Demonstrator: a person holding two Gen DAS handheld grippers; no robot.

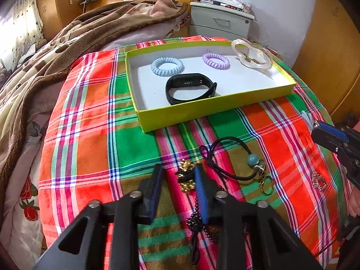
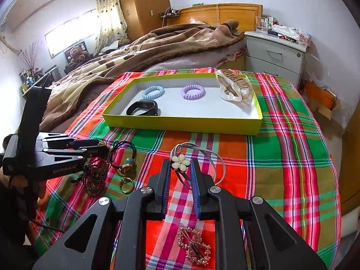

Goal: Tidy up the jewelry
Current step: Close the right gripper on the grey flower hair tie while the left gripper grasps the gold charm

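Observation:
On the plaid cloth, my left gripper (image 1: 178, 171) stands with a gold-ornament hair tie (image 1: 186, 177) between its fingers. The tie lies against the right pad, and cloth shows beside the left pad. My right gripper (image 2: 180, 166) is shut on a white flower hair tie (image 2: 180, 162), whose clear loop (image 2: 216, 157) trails to the right. A lime-green box (image 1: 202, 112) (image 2: 180, 123) holds a blue coil tie (image 1: 167, 66), a purple coil tie (image 1: 216, 61), a black wristband (image 1: 191, 87) and a clear hair claw (image 1: 252, 54).
A black cord tie with a teal bead (image 1: 253, 159) and a gold ring (image 1: 267, 185) lies right of my left gripper. A dark bead chain (image 2: 95, 175) sits under it. A rhinestone clip (image 2: 193, 245) lies beneath my right gripper. Behind are a brown blanket (image 1: 67, 45) and a nightstand (image 1: 220, 20).

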